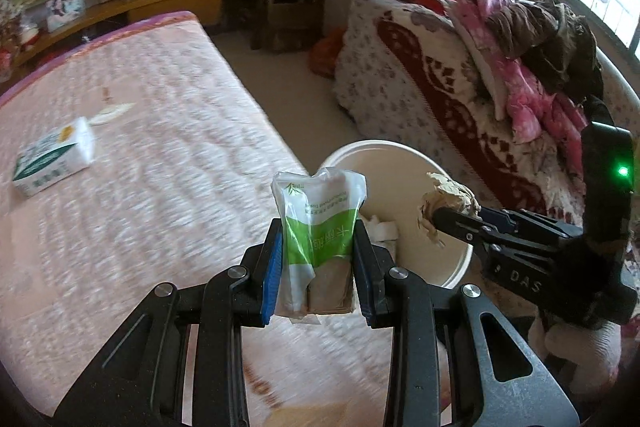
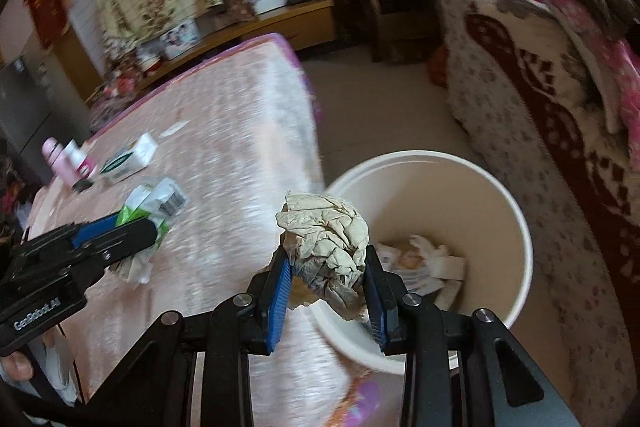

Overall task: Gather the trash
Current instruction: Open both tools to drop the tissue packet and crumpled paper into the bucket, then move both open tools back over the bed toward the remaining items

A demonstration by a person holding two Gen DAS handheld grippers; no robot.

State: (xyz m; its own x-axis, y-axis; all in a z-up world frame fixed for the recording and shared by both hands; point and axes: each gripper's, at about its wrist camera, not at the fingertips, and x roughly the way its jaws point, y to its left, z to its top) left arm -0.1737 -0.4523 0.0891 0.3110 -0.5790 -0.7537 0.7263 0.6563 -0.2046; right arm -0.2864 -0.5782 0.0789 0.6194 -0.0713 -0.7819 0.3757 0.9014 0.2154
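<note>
Two tools clamped on trash: left tool [image 1: 318,259] on a green-and-white tissue pack [image 1: 318,227], right tool [image 2: 326,291] on a crumpled paper wad [image 2: 326,247]. White bucket [image 2: 504,187] at two o'clock, holding crumpled paper scraps [image 2: 424,263]. Pink bed [image 2: 224,163] at ten o'clock, bearing tissue box [image 2: 128,159] and pink bottle [image 2: 60,161].

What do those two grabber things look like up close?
Both are black metal tongs with silver round bolts and slots cut in the arms. The left gripper and right gripper each have ribbed blue pads inside the fingers. Seen from the side, one shows white lettering on its body; the other has a black box with a glowing green light.
</note>
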